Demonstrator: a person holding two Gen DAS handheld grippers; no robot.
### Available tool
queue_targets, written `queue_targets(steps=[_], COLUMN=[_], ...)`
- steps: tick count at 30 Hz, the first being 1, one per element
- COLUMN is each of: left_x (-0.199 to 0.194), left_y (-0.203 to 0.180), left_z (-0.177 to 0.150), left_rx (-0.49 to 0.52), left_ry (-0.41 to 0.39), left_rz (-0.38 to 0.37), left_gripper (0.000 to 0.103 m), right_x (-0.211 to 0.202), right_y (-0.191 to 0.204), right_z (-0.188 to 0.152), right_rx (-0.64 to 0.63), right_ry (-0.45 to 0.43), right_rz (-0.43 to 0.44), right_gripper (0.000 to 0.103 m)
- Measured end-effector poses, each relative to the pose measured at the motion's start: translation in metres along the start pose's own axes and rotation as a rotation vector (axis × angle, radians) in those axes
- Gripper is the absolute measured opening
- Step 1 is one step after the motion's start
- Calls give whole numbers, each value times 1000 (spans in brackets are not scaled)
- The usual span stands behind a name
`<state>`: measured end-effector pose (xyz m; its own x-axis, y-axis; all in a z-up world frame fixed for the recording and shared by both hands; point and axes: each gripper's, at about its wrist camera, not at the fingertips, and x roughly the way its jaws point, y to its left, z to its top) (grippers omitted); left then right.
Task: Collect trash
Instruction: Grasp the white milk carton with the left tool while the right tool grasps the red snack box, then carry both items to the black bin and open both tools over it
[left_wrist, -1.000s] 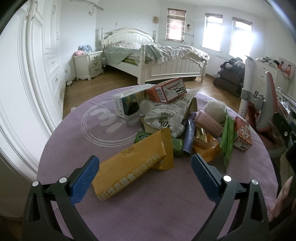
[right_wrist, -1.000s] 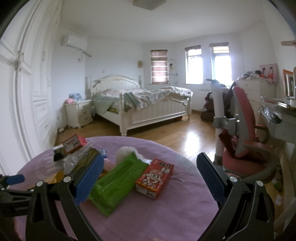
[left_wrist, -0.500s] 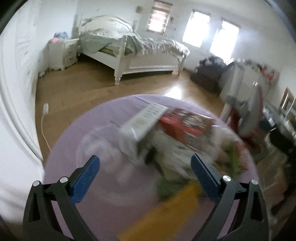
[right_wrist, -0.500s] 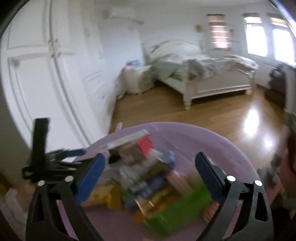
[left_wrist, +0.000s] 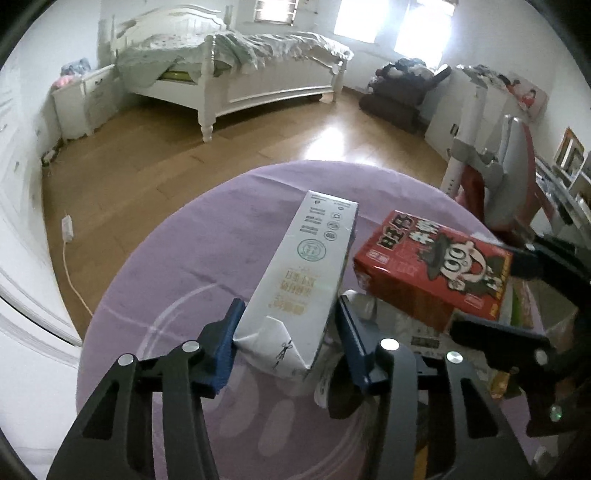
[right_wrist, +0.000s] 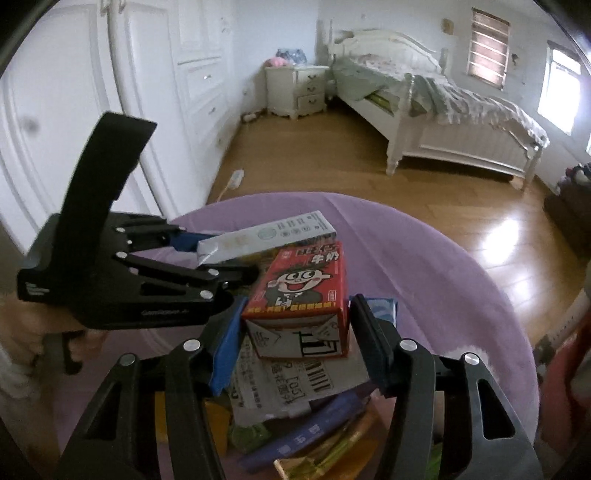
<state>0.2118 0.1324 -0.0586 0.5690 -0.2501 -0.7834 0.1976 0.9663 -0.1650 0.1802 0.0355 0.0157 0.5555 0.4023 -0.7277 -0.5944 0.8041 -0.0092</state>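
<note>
My left gripper (left_wrist: 288, 343) is shut on a long white carton (left_wrist: 306, 280), its blue pads pressed on both sides of the near end. My right gripper (right_wrist: 295, 347) is shut on a red cartoon milk box (right_wrist: 303, 295). The red box (left_wrist: 432, 269) sits just right of the white carton in the left wrist view, with the right gripper's fingers (left_wrist: 495, 336) around it. The white carton (right_wrist: 266, 236) and the left gripper (right_wrist: 184, 243) also show in the right wrist view. Both boxes sit over the trash pile on the round purple table (left_wrist: 207, 258).
Under the red box lie a printed white wrapper (right_wrist: 291, 384), a purple tube (right_wrist: 306, 443), and green and yellow packets (right_wrist: 332, 458). A red and grey chair (left_wrist: 506, 173) stands right of the table. A bed (left_wrist: 236, 74) and white wardrobe (right_wrist: 110, 110) lie beyond.
Both grippers have moved in over the pile and closed from wide open: the left now clamps the white carton, the right clamps the red milk box.
</note>
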Motion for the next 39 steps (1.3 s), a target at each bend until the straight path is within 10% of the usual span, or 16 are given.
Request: queue_targets(steps=[13,22,39], left_x=[-93,-151,-18], left_y=[-20,-101,-373], left_z=[-39,-71,-86], left_rx=[-99,-104,201], left_ry=[-185,-256,47], left_rz=[-17,-123,-427], left_gripper=[40,40,40], right_x=[-161,-252,-281], right_y=[-56,-115,-260], right_z=[-96,-200,-452], right_rx=[351,556,1090], right_ry=[-257,-347,-317], right_rz=[260,238,-17], right_gripper=[55,55,55])
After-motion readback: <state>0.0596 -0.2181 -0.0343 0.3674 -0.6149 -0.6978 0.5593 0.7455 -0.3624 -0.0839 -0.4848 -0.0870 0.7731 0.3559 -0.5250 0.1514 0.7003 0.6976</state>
